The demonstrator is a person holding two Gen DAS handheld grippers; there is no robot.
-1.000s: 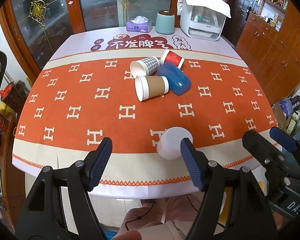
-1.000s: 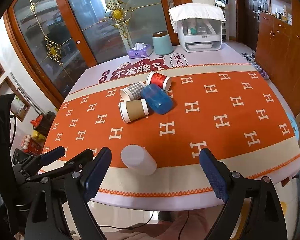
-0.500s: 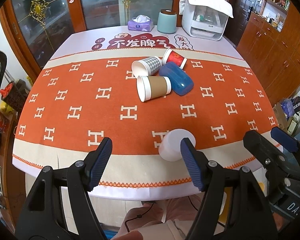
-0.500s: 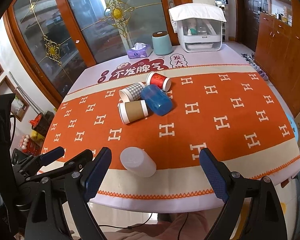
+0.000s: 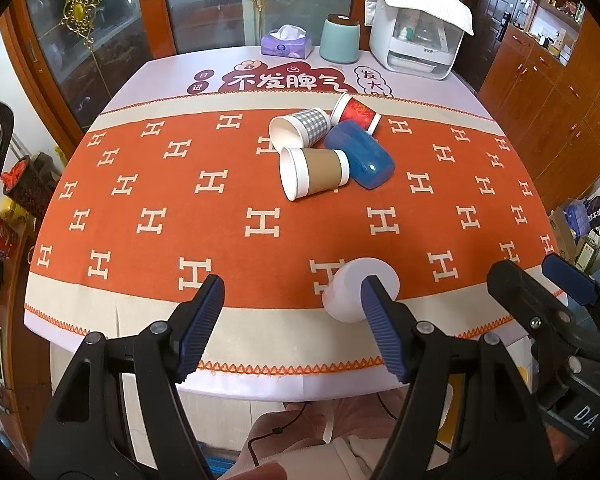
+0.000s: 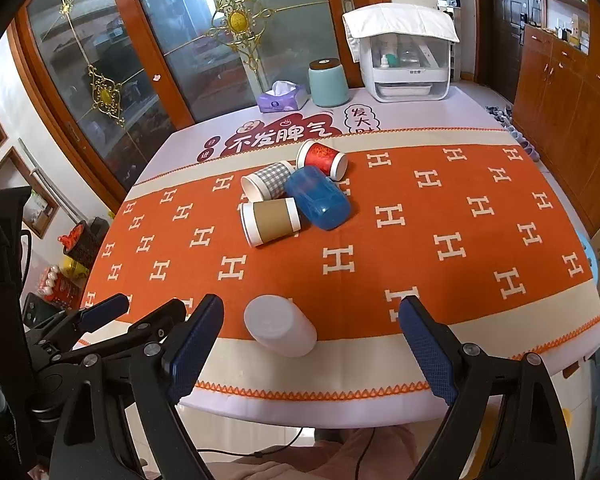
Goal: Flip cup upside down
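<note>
A white plastic cup point(image 5: 354, 292) point(image 6: 280, 330) stands upside down near the table's front edge. A brown paper cup point(image 5: 314, 172) point(image 6: 270, 220), a grey checked cup point(image 5: 300, 130) point(image 6: 266, 180), a red cup point(image 5: 356, 112) point(image 6: 322, 159) and a blue plastic cup point(image 5: 360, 154) point(image 6: 318, 198) lie on their sides in a cluster at mid table. My left gripper point(image 5: 292, 304) is open and empty, its right finger in front of the white cup. My right gripper point(image 6: 310, 332) is open and empty, with the white cup between its fingers in view.
An orange patterned cloth point(image 5: 220, 216) covers the table. At the far edge stand a purple tissue box point(image 5: 286, 42), a teal canister point(image 5: 340, 38) and a white appliance point(image 5: 418, 46). Glass doors stand behind, wooden cabinets point(image 6: 560, 92) to the right.
Both views have crept slightly forward and down toward the table. Both grippers stay open. The cups have not moved.
</note>
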